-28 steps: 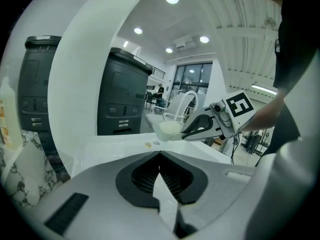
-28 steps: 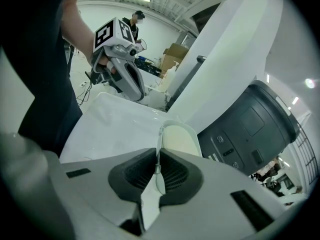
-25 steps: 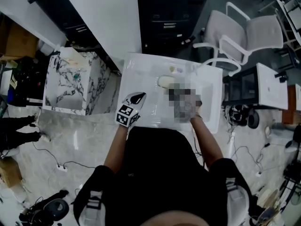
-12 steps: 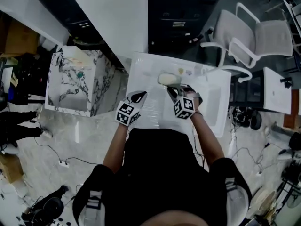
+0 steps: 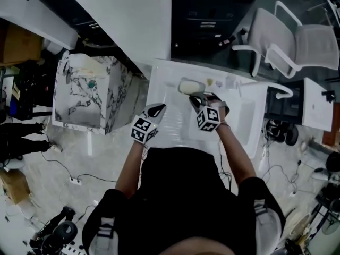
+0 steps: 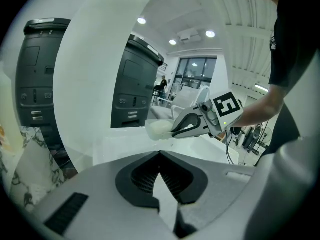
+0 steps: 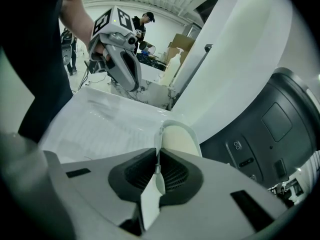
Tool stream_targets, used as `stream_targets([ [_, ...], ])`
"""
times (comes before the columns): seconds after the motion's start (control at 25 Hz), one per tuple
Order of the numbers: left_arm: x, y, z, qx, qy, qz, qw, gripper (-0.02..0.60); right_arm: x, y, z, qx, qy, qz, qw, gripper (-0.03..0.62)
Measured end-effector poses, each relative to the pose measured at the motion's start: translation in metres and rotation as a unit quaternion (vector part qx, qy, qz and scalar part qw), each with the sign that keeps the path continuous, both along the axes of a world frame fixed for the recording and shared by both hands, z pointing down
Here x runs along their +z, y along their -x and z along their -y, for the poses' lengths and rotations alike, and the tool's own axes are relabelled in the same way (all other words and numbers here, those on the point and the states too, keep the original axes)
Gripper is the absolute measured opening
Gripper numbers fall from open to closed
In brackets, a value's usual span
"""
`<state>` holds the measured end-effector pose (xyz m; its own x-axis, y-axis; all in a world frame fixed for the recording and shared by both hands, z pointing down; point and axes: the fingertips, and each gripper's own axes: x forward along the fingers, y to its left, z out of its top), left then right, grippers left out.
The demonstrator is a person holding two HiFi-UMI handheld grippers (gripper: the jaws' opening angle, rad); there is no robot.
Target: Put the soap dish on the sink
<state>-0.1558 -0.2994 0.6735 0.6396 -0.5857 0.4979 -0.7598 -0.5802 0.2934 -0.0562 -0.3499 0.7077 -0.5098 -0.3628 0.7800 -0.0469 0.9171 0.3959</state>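
The soap dish (image 5: 190, 86) is a cream, oval tray held over the back edge of the white sink (image 5: 241, 126). My right gripper (image 5: 197, 101) is shut on its thin rim, which shows pinched between the jaws in the right gripper view, with the dish (image 7: 178, 137) sticking out past the right gripper (image 7: 158, 158). My left gripper (image 5: 158, 109) hovers over the sink's left part, shut with nothing in it (image 6: 160, 156). The left gripper view shows the dish (image 6: 159, 130) in the right gripper (image 6: 186, 128) above the sink.
A marble-patterned cabinet (image 5: 90, 92) stands left of the sink. A dark cabinet (image 5: 212, 20) is behind it and white chairs (image 5: 297, 41) are at the back right. Small items (image 5: 218, 82) lie on the sink's rear ledge. Cables run across the floor.
My right gripper has carried the soap dish a little farther toward the back of the sink. The left gripper has stayed where it was.
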Motion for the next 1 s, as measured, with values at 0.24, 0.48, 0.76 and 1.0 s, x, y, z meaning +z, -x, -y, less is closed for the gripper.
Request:
stream_targets([
  [0.24, 0.014, 0.011, 0.005, 0.001, 0.019, 0.005, 0.9998, 0.0, 0.017, 0.009, 0.017, -0.002, 0.011, -0.004, 1.0, 0.012],
  [0.48, 0.022, 0.013, 0.018, 0.003, 0.027, 0.004, 0.9996, 0.0, 0.04, 0.016, 0.029, -0.007, 0.024, -0.012, 1.0, 0.012],
  [0.76, 0.029, 0.019, 0.024, -0.003, 0.033, 0.006, 0.9994, 0.0, 0.068, 0.018, 0.043, -0.024, 0.034, -0.038, 0.998, 0.012],
  [1.0, 0.033, 0.025, 0.024, -0.009, 0.037, 0.011, 0.9992, 0.0, 0.081, 0.018, 0.052, -0.034, 0.035, -0.054, 0.997, 0.014],
])
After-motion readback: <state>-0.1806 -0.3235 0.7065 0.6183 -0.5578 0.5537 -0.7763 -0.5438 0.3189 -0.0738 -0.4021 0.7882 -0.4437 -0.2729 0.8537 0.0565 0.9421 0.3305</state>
